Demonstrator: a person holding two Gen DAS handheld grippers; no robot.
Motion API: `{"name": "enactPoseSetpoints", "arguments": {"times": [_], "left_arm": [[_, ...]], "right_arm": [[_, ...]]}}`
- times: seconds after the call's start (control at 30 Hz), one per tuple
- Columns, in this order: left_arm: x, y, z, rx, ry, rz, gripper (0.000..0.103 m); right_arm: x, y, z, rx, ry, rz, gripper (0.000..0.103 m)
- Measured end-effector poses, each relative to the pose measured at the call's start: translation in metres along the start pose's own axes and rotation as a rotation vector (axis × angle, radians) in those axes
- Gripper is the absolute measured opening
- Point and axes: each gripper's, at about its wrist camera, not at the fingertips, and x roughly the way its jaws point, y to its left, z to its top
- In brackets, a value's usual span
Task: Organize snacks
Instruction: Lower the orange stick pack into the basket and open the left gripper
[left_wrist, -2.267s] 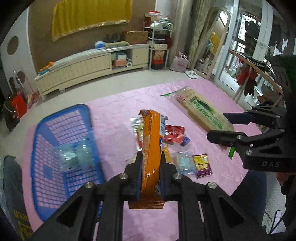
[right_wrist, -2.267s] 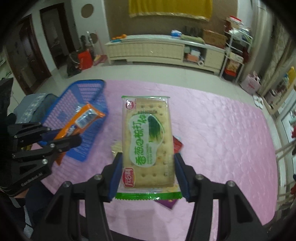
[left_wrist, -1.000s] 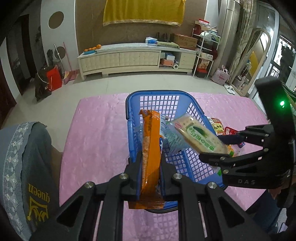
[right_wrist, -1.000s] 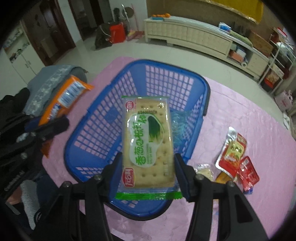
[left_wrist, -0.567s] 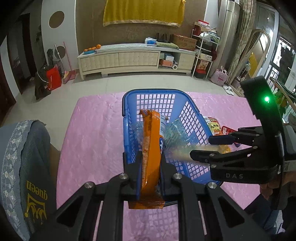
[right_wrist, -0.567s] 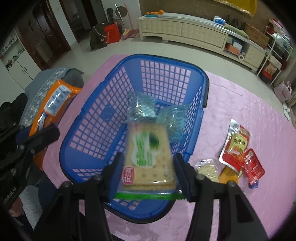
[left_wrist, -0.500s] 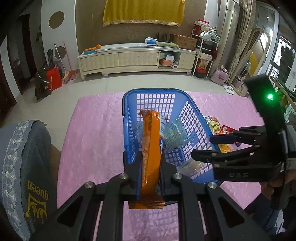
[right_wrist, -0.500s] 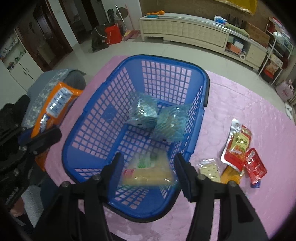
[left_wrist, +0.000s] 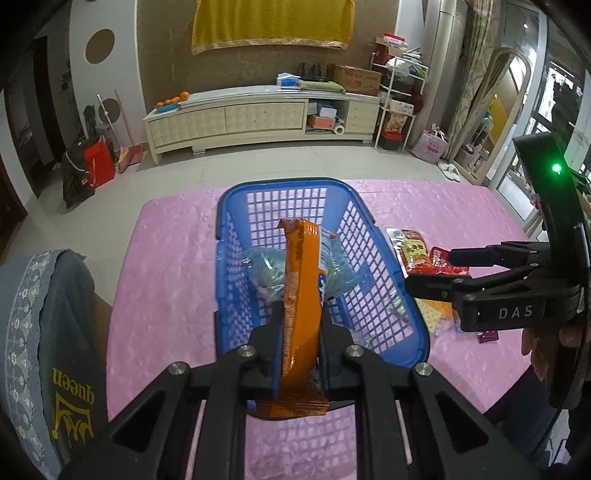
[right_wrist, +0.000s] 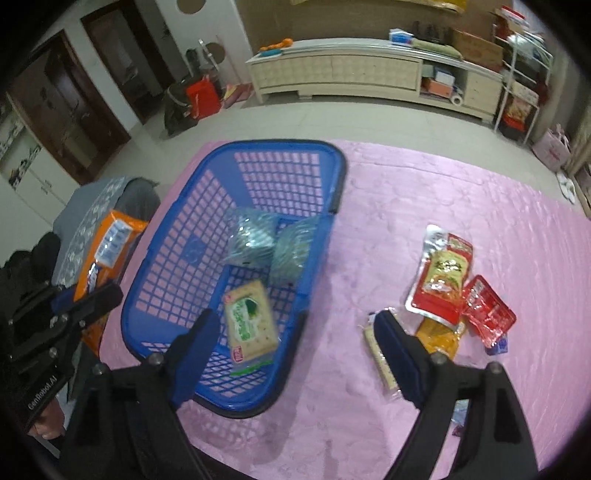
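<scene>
Snacks are split between my blue basket, my left claw and the pink mat.

Orientation:
- The orange packet stands on edge between the left claw's pads. Its long axis runs along the fingers, far end out over the basket interior. The left jaws are nearly closed and clamp it on both flat sides.
- The cracker pack lies flat on the basket floor near the closest wall. Its long axis runs roughly from the near wall toward the far one, slightly tilted, red logo end nearest me.
- Two teal bags sit side by side at mid-basket, beyond the cracker pack.

My right claw holds nothing. Its jaws are wide and opening; one finger is over the basket's near corner, the other over the mat to the right of the basket.

On the mat, right of the basket: a tall red pouch, a small red pack touching it, a yellow pack partly beneath them.

Limits of view:
- In the left wrist view the orange packet and claw hide most of the cracker pack and the middle of the teal bags.
- The right claw finger covers part of a pale cracker strip.
- Small items at the mat's near right edge are too blurred to identify.
</scene>
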Motion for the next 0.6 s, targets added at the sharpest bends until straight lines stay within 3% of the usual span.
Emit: {"name": "enactPoseSetpoints", "arguments": {"times": [0.5,0.6], "left_arm": [[0.040,-0.008,0.027,0.039,0.046,-0.020,0.014],[0.053,-0.007,0.035,0.035,0.061,-0.021,0.014]], "right_arm": [[0.012,-0.026,0.025,-0.018,-0.032,-0.057,0.095],[0.017,-0.031,0.032,-0.016,-0.040,-0.066,0.100]]}}
